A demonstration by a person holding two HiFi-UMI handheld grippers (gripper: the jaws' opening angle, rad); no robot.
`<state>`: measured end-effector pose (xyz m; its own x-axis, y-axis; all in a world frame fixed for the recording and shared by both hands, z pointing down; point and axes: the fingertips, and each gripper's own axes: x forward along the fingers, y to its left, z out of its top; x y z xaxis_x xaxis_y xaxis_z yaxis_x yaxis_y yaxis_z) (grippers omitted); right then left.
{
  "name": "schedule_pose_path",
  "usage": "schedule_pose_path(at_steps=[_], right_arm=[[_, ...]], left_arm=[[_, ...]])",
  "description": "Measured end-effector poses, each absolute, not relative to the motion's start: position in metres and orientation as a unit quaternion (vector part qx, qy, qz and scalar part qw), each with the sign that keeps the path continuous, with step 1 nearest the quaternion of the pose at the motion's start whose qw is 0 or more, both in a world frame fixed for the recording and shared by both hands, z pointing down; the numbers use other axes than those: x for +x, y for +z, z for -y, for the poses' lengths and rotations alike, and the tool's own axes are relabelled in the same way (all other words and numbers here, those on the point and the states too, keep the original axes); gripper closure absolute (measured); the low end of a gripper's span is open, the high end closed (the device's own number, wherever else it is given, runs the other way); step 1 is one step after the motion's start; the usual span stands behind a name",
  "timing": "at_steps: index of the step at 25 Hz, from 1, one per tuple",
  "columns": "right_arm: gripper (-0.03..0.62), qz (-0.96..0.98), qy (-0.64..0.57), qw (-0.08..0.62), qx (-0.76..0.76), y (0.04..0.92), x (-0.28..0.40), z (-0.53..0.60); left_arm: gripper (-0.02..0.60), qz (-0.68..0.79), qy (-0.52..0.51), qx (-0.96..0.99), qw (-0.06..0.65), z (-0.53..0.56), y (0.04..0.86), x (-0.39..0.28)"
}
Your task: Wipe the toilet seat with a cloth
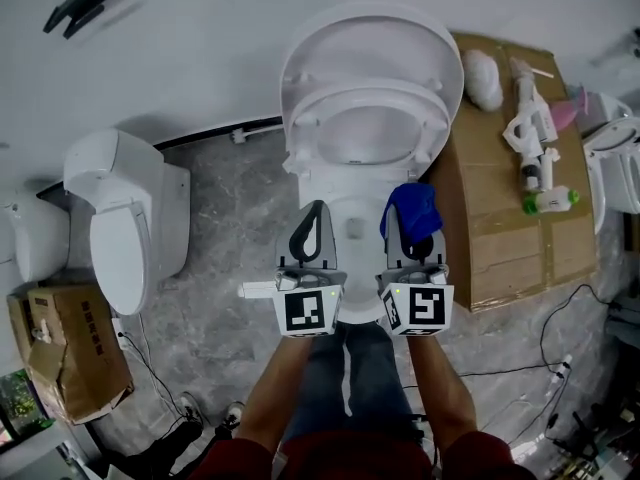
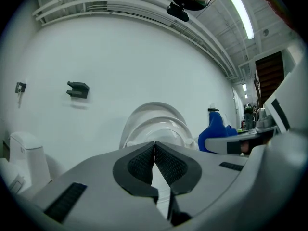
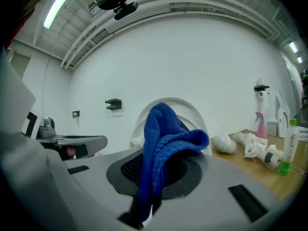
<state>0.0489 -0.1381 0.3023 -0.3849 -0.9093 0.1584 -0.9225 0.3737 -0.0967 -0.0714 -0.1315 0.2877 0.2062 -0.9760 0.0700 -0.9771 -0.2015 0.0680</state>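
Head view first: two grippers side by side over one toilet (image 1: 300, 173), its seat (image 1: 432, 118) and lid (image 1: 372, 33) both tipped up against the wall. The left gripper (image 1: 318, 206) has its jaws together and empty. The right gripper (image 1: 410, 230) carries one blue cloth (image 1: 412, 208), held in the air over the bowl's right rim. A second toilet (image 1: 125, 218) stands to the left, and a cardboard sheet (image 1: 500, 208) lies on the right. Left gripper view now: the pads meet at the tips with nothing between them, the raised seat dead ahead, one black bracket (image 2: 78, 89) on the wall. Right gripper view: the jaws are clamped on the cloth, which flops over them. Two bottles stand at the cardboard's far edge, one pink (image 3: 262, 124), one green-capped (image 3: 290, 146).
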Motion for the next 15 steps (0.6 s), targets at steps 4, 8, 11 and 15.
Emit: schedule_pose_path(at_steps=[4,8,11,15], right_arm=[[0.534,0.831,0.077,0.037,0.550,0.275,0.058,0.134],[0.534,0.829,0.066,0.030,0.555,0.248,0.075,0.134],[0.534,0.828,0.061,0.026,0.557,0.232,0.087,0.132],[0.534,0.826,0.053,0.024,0.561,0.215,0.103,0.130]], left_arm=[[0.559,0.595,0.081,0.800,0.014,0.149,0.265,-0.059],[0.438,0.519,0.182,0.835,-0.032,0.186,0.238,-0.031],[0.422,0.453,0.272,0.844,-0.092,0.212,0.220,-0.010],[0.402,0.368,0.386,0.828,-0.173,0.244,0.211,0.013]])
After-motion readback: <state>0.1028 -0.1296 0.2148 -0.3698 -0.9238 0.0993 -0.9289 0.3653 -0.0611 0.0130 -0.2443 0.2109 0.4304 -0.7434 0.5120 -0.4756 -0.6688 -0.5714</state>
